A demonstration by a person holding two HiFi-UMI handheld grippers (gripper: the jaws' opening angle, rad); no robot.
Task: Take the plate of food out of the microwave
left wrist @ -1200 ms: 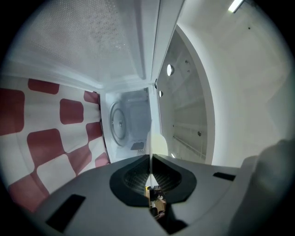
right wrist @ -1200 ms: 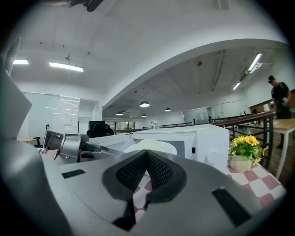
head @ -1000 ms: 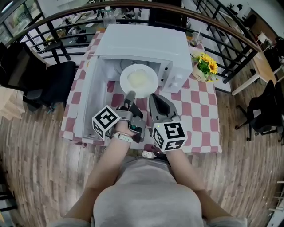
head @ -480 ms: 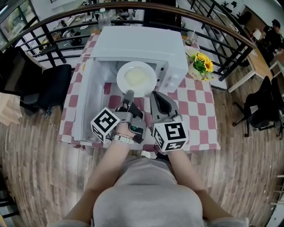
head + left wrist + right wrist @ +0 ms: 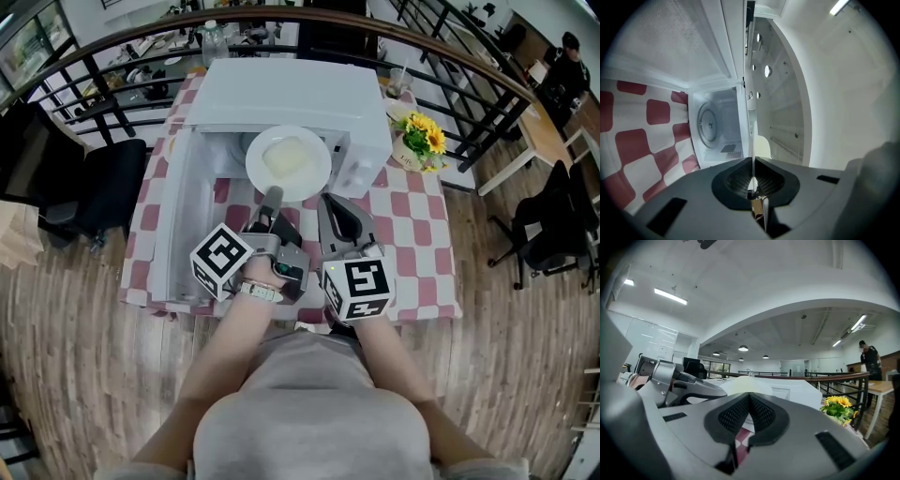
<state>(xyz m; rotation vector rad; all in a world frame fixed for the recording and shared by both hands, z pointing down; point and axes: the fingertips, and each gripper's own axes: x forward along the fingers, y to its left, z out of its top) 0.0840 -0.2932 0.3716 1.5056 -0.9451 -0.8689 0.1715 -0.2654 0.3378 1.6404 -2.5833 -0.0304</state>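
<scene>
Locate the round white plate of pale food [image 5: 289, 161] just outside the open front of the boxy white microwave [image 5: 291, 89], clear of the cavity and above the red-and-white checked tablecloth [image 5: 417, 234]. Read the left gripper [image 5: 273, 197] as clamped shut on the plate rim farthest from the microwave, thin white edge pinched between the pads. Read the right gripper [image 5: 328, 200] as closed on nothing, parked just beside that same rim on the side away from the swung-open white microwave door [image 5: 178, 216], apparently not touching. Treat the plate as lying straight ahead of the left gripper, toward the microwave, carried from one edge only. Judge the coming pull as directed straight away from the microwave front, along the left gripper's own line. Expect droop at the unsupported edge nearest the microwave; keep level, with the right gripper nearest for support.
</scene>
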